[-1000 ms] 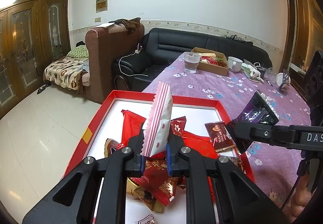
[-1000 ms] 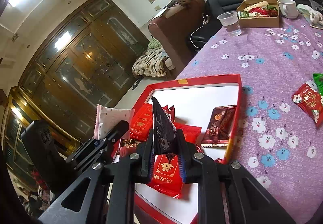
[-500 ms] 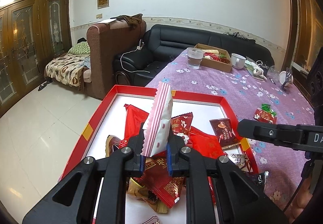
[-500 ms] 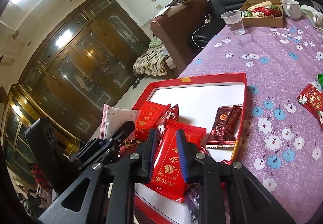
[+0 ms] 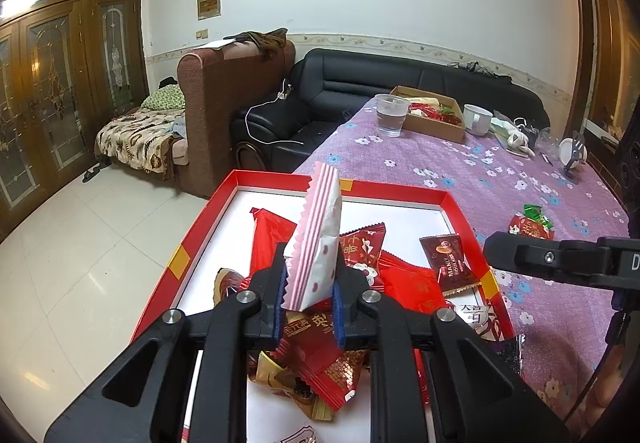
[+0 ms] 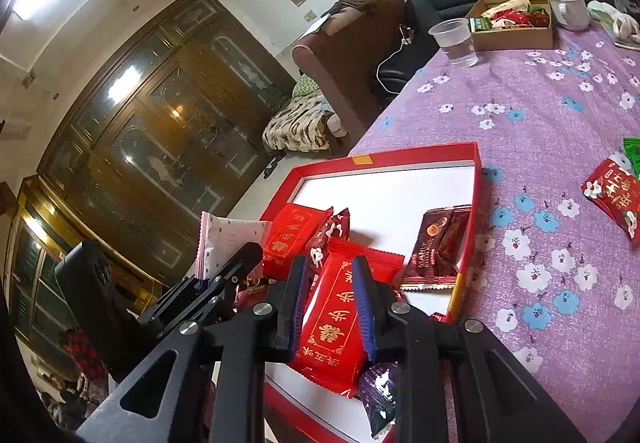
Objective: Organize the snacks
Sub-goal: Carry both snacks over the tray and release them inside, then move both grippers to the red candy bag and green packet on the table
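Pink-and-white packet (image 5: 316,243) with red dots and pink striped edge. Tray (image 5: 200,239): red rim, white floor, yellow tape patches. Snack packs in it mostly red with gold print (image 6: 340,319); one dark brown pack (image 6: 438,243); one dark purple wrapper (image 6: 380,391). Tablecloth (image 6: 532,111) purple with white and blue flowers. On the cloth, a red pack with white flowers (image 6: 616,195) beside a green one (image 6: 632,155). Gripper (image 5: 308,307) black with blue pads. Sofa (image 5: 360,91) black, armchair (image 5: 224,95) brown, cardboard box (image 5: 436,119) tan, mug (image 5: 476,119) white.

Glossy foil snack wrappers (image 6: 338,319) below right gripper (image 6: 330,307); matt cardboard red tray (image 5: 384,190); printed cloth tablecloth (image 6: 540,103) beyond
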`<action>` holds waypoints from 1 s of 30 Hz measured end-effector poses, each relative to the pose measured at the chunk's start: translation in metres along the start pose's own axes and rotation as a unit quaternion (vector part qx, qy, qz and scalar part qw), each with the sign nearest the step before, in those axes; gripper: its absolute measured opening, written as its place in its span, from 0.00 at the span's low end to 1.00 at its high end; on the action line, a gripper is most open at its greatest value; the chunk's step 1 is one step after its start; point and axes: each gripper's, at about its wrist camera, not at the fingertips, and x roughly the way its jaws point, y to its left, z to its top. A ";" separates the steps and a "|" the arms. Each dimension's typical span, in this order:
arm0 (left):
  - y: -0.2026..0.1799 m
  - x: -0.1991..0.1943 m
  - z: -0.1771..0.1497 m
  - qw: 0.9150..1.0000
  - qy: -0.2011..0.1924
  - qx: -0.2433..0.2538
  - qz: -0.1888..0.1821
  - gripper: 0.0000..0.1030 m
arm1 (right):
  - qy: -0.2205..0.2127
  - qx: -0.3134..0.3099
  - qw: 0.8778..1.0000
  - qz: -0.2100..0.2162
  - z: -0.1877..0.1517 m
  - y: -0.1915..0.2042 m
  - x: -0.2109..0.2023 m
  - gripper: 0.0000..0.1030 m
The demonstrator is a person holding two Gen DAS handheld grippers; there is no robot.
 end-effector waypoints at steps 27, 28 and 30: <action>-0.045 -0.008 0.019 0.997 -0.030 0.062 0.014 0.79 | -0.122 0.166 0.970 -0.126 0.058 -0.167 -0.118 0.55; -0.051 -0.008 0.020 0.997 -0.030 0.066 0.007 0.80 | -0.124 0.177 0.969 -0.125 0.056 -0.177 -0.118 0.55; -0.064 -0.007 0.022 0.997 -0.024 0.076 -0.006 0.80 | -0.117 0.195 0.966 -0.122 0.052 -0.196 -0.113 0.55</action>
